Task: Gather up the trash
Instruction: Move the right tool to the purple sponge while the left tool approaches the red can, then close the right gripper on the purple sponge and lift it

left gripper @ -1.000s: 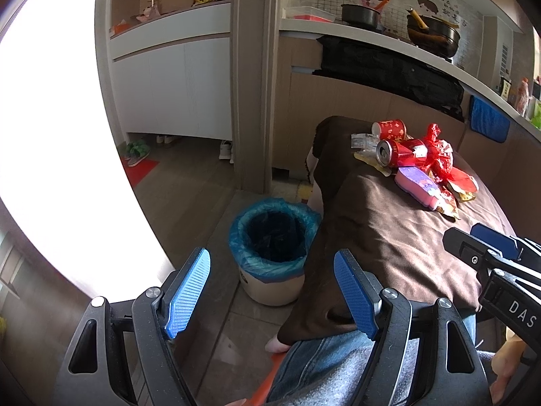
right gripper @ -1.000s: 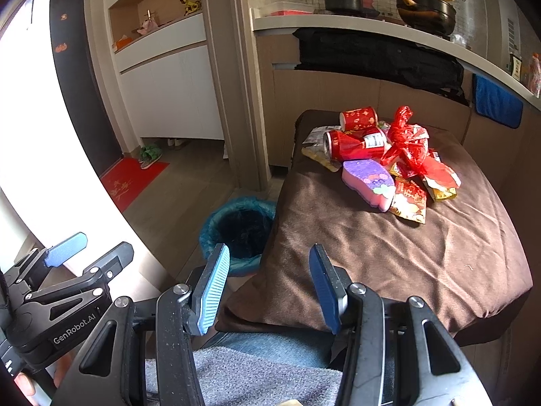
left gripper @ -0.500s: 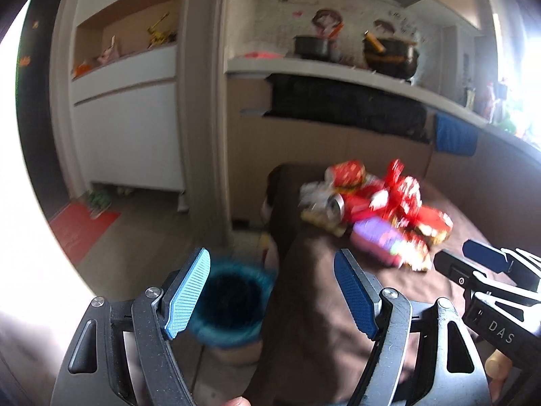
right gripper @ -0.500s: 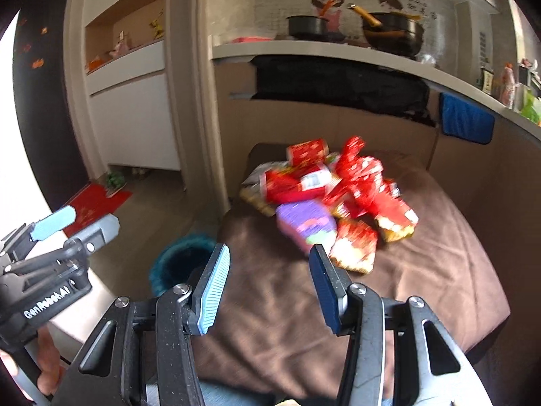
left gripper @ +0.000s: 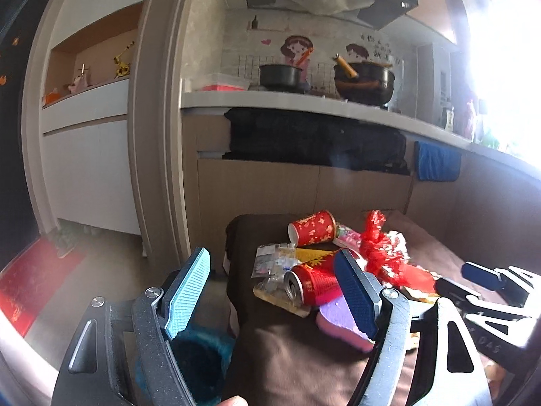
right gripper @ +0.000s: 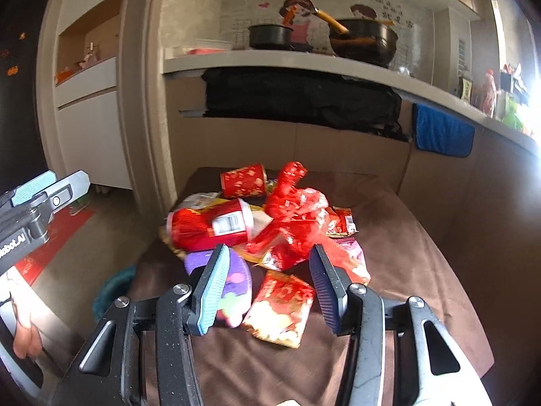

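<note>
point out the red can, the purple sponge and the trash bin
red can [right gripper: 209, 226], right wrist view, its side
purple sponge [right gripper: 236, 280], right wrist view, top face
trash bin [left gripper: 199, 368], left wrist view, dark inside

Red can [right gripper: 211, 225], purple sponge [right gripper: 236, 282]

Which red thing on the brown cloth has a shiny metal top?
The red can, lying on its side near the front of the pile. The red paper cup behind it shows a white rim instead.

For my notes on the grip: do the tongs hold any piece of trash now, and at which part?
Nothing is held: left tongs and right tongs both stand open, empty.
</note>
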Action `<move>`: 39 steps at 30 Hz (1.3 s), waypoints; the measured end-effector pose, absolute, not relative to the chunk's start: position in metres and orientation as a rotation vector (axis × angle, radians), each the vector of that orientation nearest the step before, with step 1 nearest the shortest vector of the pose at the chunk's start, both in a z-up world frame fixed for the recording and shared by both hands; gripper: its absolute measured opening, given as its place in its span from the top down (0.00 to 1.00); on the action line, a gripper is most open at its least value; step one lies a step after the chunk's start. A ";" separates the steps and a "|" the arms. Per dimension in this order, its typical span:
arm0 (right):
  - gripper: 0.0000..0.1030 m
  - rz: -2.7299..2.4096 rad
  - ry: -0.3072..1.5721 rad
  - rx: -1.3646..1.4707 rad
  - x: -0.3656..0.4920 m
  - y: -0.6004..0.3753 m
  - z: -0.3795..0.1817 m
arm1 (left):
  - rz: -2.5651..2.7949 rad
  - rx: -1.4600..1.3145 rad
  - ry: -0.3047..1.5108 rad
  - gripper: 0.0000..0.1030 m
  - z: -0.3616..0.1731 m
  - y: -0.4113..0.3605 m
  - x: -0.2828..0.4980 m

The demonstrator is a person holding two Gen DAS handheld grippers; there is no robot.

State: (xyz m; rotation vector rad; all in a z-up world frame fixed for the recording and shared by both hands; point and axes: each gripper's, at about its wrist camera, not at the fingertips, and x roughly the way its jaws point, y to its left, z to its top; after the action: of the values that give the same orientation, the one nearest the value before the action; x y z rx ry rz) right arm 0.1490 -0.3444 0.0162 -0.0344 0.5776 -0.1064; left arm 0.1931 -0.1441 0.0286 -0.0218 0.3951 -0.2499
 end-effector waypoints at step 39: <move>0.47 0.276 0.794 -0.289 0.236 -0.294 -0.076 | -0.275 -0.021 0.694 0.44 -0.051 -0.144 0.288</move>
State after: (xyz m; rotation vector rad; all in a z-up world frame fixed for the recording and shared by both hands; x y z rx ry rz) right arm 0.2356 -0.2942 -0.0763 -0.2885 0.7940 0.2762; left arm 0.2876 -0.1442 -0.0514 -0.0206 0.6944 -0.2751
